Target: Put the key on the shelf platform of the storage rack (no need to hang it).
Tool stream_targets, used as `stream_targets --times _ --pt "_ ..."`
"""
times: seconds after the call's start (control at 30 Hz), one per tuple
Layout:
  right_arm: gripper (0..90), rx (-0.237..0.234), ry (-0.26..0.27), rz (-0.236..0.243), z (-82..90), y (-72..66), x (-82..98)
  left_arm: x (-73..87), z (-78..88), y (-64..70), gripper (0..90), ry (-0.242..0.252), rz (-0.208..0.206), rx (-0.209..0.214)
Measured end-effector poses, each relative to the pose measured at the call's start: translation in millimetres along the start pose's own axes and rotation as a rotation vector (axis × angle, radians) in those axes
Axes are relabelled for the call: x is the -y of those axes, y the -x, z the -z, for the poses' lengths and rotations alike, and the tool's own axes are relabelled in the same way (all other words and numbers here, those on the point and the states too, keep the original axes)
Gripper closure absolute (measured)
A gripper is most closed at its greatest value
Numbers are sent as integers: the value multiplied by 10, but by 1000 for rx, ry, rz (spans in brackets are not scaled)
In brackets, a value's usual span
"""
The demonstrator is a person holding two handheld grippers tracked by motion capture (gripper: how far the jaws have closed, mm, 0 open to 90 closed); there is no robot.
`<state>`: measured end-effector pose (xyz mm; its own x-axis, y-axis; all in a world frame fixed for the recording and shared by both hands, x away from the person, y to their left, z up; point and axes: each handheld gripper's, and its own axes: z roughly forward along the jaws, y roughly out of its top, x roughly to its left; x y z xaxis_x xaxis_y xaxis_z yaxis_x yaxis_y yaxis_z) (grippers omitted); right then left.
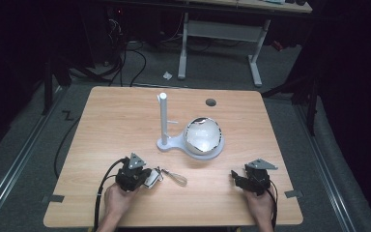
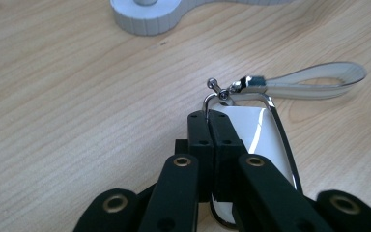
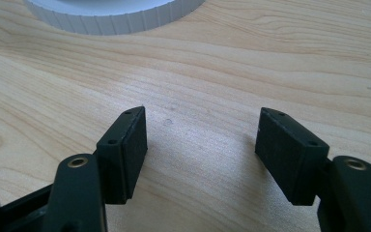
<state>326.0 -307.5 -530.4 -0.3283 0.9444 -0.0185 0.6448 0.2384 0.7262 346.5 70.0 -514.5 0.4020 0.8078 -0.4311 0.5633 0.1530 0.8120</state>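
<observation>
Left tool (image 2: 207, 126) is clenched on the thin metal rim of a small white tag (image 2: 251, 145), pinching it at the top corner, right beside the little ball-link. The tag lies flat on the counter (image 1: 111, 121), near the person's edge, left of centre, with its clear strap loop (image 2: 314, 79) trailing out to the right. Right tool (image 3: 200, 154) is released, jaws wide apart over bare wood, well apart from the tag.

Risks, as I judge them:
- The grip sits on a narrow wire edge only; on lifting, the tag may pivot or slip out.
- The loop hangs free; it may swing or drag along the counter.

Surroundings: white stand (image 1: 164, 121) with an upright post and side peg at mid-counter, a foil-lined bowl (image 1: 203, 135) on its base. If the loop is meant for the peg, the bowl stands just beside the path. A dark round hole (image 1: 210, 102) lies beyond, out of the way.
</observation>
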Motion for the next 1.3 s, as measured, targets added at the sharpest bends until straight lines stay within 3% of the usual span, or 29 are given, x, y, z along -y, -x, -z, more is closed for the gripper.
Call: stream_targets --times 0.1,0.3,0.5,0.6,1.1,1.3 --pt "358 0 -1 -1 0 -1 -1 -61 31 39 898 5 -12 18" --pt "353 -2 0 0 -1 -2 -1 -229 105 132 898 31 21 67" --pt "350 -3 -2 1 0 -3 -1 -340 114 192 898 37 26 99" --pt "350 -3 -1 2 -1 -2 0 -396 144 264 898 40 13 124" --pt "347 -5 -2 1 0 -3 -1 -640 143 478 899 42 -17 176" --pt "346 -5 -2 3 -1 -2 0 -710 133 513 898 39 -8 188"
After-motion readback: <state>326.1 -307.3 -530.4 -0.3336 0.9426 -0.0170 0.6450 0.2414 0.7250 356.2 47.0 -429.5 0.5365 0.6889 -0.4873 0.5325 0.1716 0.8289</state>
